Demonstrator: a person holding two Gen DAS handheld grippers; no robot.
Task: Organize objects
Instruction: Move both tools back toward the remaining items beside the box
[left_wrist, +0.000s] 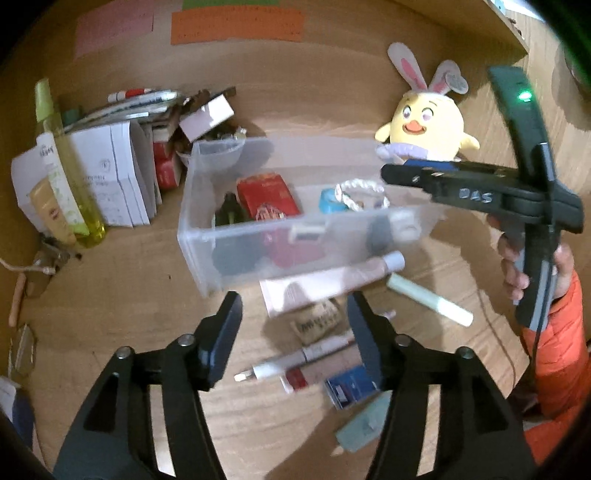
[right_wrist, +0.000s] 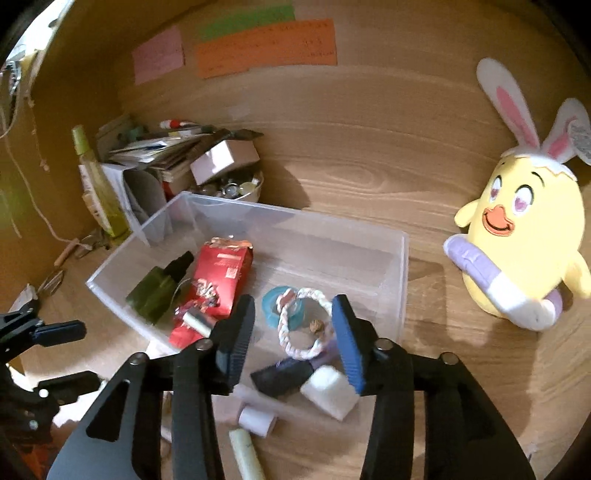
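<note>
left wrist view: sits behind the left claw (left_wrist: 291, 332), tilted down at the table (left_wrist: 129, 266), near the front wall of the clear plastic bin (left_wrist: 207, 236).
right wrist view: sits behind the right claw (right_wrist: 293, 339), angled down into the same bin (right_wrist: 402, 266) from close above.
shared: bin, yellow chick plush (left_wrist: 428, 125), paper stack (left_wrist: 122, 173), coloured wall notes (right_wrist: 266, 46).
cross-sight: each view catches the other claw at its edge.
</note>
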